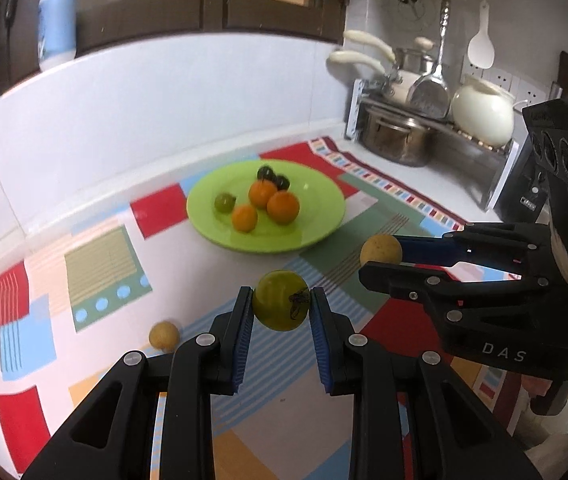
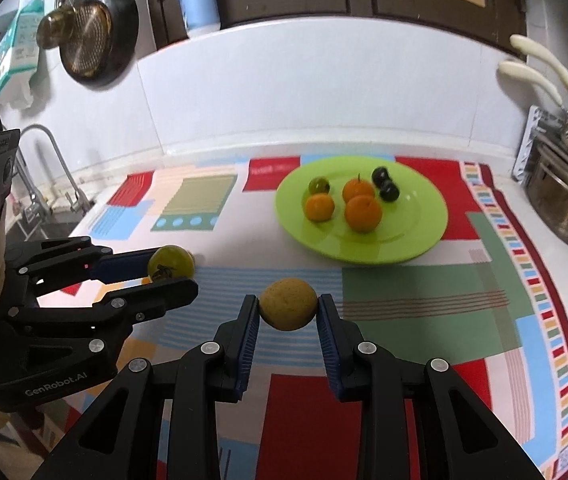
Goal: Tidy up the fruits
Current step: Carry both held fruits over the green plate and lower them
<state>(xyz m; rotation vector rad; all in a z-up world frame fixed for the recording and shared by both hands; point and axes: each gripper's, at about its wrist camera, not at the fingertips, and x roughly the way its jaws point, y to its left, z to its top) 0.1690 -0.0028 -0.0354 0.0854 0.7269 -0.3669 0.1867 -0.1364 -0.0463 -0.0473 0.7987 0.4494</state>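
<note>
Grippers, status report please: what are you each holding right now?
Left gripper shut on green fruit. Right gripper shut on yellow fruit. Green plate ahead, path unobstructed.

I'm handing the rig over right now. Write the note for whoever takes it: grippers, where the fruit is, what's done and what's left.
Left gripper: shut on the green fruit, held above the patterned mat.
Right gripper: shut on the tan fruit, also above the mat.
Green plate, farther back on the mat: three orange fruits, one small green fruit and two dark fruits already on it.
Loose: one small tan fruit on the mat, to the left of the left gripper.
Left to do, probably: set both held fruits on the plate, then fetch the loose one.
</note>
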